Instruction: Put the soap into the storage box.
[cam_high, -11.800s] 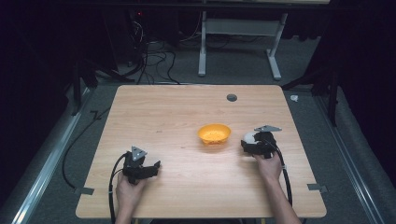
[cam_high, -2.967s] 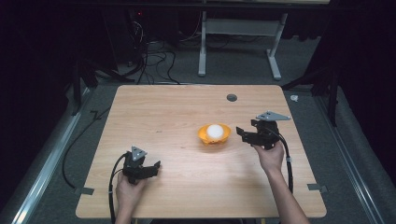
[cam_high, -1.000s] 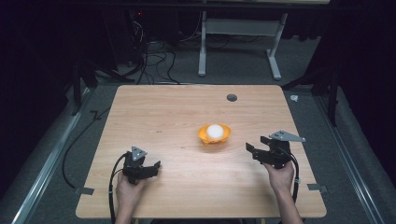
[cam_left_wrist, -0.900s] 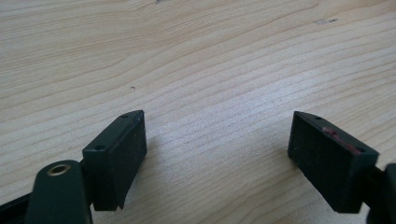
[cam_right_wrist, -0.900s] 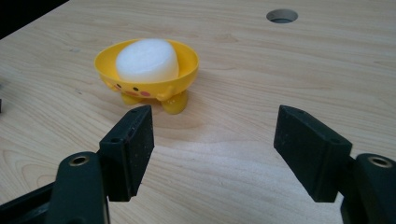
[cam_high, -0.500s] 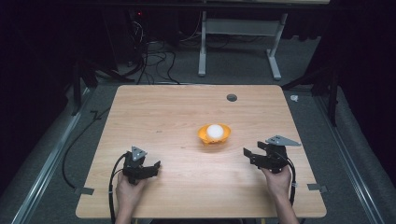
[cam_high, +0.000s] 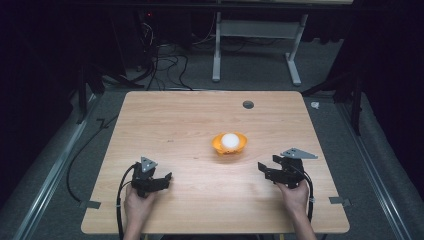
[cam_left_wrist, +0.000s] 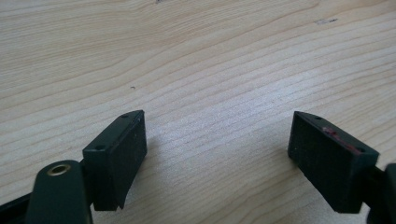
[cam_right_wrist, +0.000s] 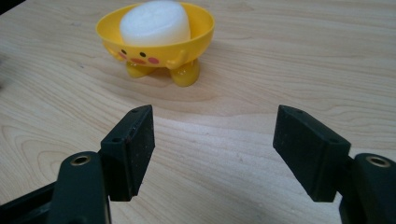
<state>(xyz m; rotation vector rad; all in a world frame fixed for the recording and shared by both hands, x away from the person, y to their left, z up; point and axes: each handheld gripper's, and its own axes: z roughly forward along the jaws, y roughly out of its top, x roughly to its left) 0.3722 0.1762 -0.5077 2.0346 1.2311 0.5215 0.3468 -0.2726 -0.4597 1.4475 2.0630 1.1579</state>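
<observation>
A white foam piece (cam_right_wrist: 155, 22) now sits inside the yellow bowl (cam_high: 229, 144) mid-table, seemingly a marshmallow shape. The right gripper (cam_high: 266, 170) has pulled back empty, jaws spread; the left gripper (cam_high: 162, 178) stays put, also spread.

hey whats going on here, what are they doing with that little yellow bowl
A person sits at a wooden table with a gripper in each hand. A white foam-like piece sits inside a yellow bowl with a face and little feet, near the table's middle. Neither gripper touches it: the right gripper points at the bowl from a short way off, jaws open and empty. The left gripper rests over bare wood, jaws open too.
</observation>
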